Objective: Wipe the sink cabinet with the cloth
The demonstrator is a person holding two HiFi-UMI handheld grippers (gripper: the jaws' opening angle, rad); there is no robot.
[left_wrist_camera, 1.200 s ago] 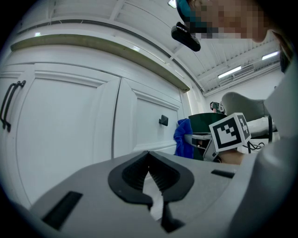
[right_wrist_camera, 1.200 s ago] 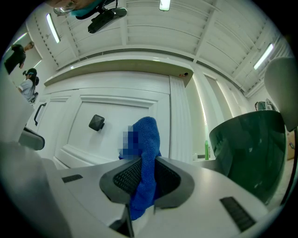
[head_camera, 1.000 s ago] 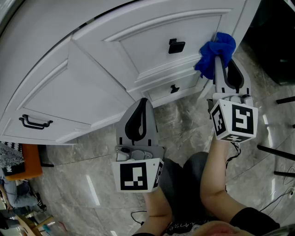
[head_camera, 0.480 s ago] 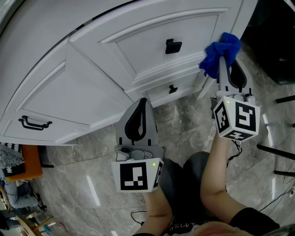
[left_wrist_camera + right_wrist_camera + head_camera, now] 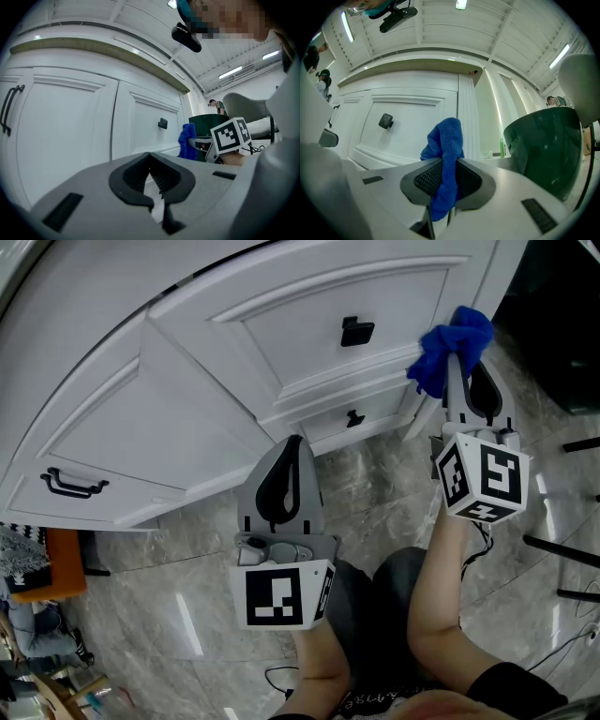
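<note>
The white sink cabinet (image 5: 309, 324) fills the upper head view, with panelled doors and black handles. A blue cloth (image 5: 448, 348) is bunched against the cabinet's right edge strip, and my right gripper (image 5: 457, 360) is shut on it. In the right gripper view the blue cloth (image 5: 445, 164) hangs between the jaws in front of the cabinet door (image 5: 412, 126) and its fluted corner strip. My left gripper (image 5: 284, 451) hovers low before the cabinet, jaws shut with nothing held; it shows in its own view as the left gripper (image 5: 151, 161).
A square black knob (image 5: 357, 331) and a smaller handle (image 5: 354, 419) sit on the cabinet's right panels, a bar handle (image 5: 73, 486) at far left. A dark green bin (image 5: 548, 150) stands right of the cabinet. Grey marble floor (image 5: 187, 615) lies below.
My right gripper with the blue cloth has shifted slightly right and up along the cabinet's right edge. The left gripper has stayed in place.
</note>
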